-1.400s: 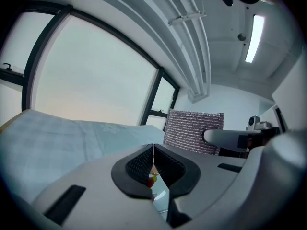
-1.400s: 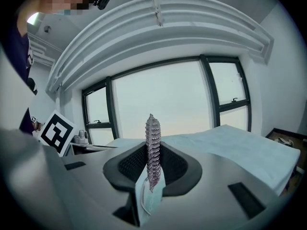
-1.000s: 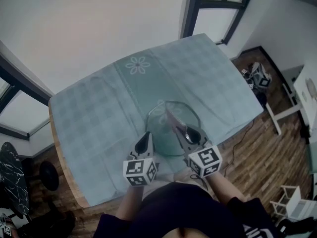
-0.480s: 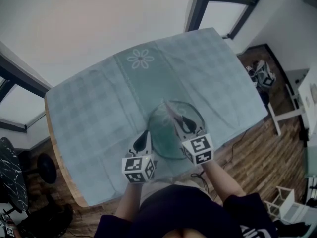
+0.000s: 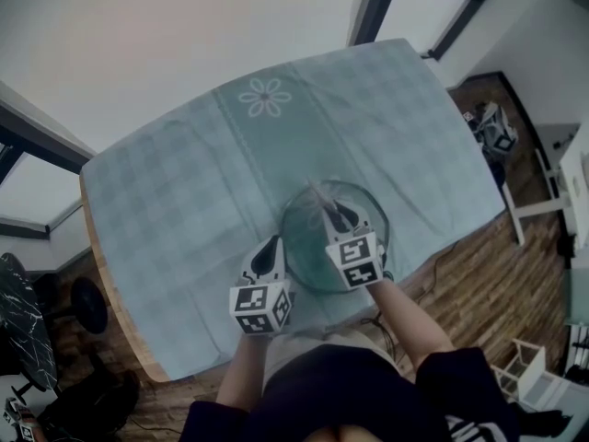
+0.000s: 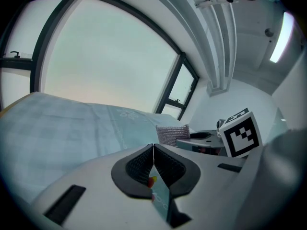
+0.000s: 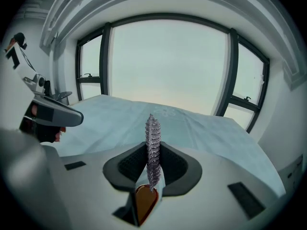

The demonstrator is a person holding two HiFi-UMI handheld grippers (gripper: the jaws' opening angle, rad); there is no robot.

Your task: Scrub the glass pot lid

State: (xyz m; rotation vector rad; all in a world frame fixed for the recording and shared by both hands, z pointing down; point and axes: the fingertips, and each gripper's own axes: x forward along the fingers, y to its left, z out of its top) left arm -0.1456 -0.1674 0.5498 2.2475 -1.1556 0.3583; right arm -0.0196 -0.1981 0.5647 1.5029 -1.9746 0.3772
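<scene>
Pinching a silvery scrubbing pad (image 7: 152, 147) upright between its jaws, the right gripper (image 5: 333, 210) hangs over the glass lid (image 5: 306, 249), which lies on the checked tablecloth (image 5: 184, 201) near the table's near edge. The left gripper (image 5: 274, 244), jaws pressed together, sits beside the lid's left rim.

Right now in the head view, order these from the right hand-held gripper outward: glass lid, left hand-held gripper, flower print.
From the right hand-held gripper:
1. glass lid, directly below it.
2. left hand-held gripper, to its left by the lid's rim.
3. flower print, far side of the cloth.
</scene>
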